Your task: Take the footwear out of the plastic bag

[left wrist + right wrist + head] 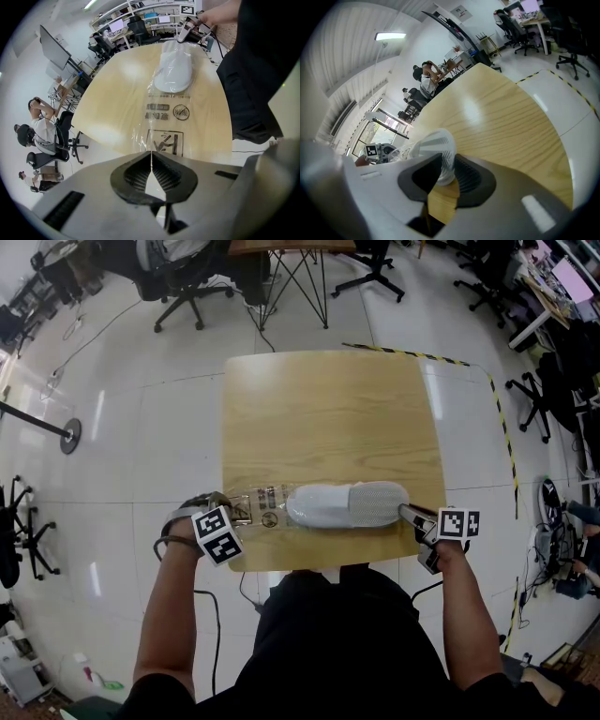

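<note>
**Ana:** Closest in, what are the arms doing?

**Ben:** Both bare forearms reach forward and spread apart. The left forearm (173, 606) and the right forearm (466, 610) each end at the near edge of the table (328, 418).

**Ana:** And the left gripper (246, 515)?

**Ben:** It tips steeply down over the near left corner of the table. Its jaws are pinched together on a thin fold of the plastic bag (262, 507), at the end printed with warning signs.

**Ana:** What about the right gripper (409, 513)?

**Ben:** That one slants down from the right side. Its jaws are clamped on the right end of the slipper (347, 504), with the pads pressing its ribbed white fabric. I cannot tell whether any film lies under the pads.

**Ana:** How does the slipper lie?

**Ben:** It lies flat on the table between the two grippers, just inside the near edge. Its long axis runs left to right, along that edge. Clear film still wraps its left part and stretches on towards the left gripper. I cannot tell which end is the toe.

**Ana:** What lies beyond that?

**Ben:** Bare wood, then a pale floor with striped tape (497, 399) and an office chair (187, 287).
</note>
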Demonstrator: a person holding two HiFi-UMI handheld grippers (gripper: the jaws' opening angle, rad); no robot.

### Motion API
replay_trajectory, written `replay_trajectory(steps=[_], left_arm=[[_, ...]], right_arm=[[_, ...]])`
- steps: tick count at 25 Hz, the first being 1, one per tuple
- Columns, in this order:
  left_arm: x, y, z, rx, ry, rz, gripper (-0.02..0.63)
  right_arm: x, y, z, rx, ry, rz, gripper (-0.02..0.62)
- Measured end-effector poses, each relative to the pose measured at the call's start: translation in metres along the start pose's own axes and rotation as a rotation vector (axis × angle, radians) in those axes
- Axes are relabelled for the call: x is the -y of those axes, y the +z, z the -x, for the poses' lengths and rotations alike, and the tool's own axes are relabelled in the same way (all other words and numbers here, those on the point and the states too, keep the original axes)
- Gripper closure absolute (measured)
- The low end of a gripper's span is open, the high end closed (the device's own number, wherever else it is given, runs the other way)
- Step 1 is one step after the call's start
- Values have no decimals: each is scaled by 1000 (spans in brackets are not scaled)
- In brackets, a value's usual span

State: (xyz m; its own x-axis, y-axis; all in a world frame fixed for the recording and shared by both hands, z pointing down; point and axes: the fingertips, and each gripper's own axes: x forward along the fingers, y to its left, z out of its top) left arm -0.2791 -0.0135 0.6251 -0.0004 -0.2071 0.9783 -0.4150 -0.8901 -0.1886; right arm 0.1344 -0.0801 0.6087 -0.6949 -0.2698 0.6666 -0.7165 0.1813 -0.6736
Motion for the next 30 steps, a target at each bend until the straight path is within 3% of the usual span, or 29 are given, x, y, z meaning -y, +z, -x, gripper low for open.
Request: replay_trajectory(steps=[17,30], left_arm=[[-25,-18,9,-27,53,54,592],[-43,-65,19,-95,118,145,592]], right_arm=[[7,1,5,16,-6,-12,506],[11,3,6,11,-19,-11,506]])
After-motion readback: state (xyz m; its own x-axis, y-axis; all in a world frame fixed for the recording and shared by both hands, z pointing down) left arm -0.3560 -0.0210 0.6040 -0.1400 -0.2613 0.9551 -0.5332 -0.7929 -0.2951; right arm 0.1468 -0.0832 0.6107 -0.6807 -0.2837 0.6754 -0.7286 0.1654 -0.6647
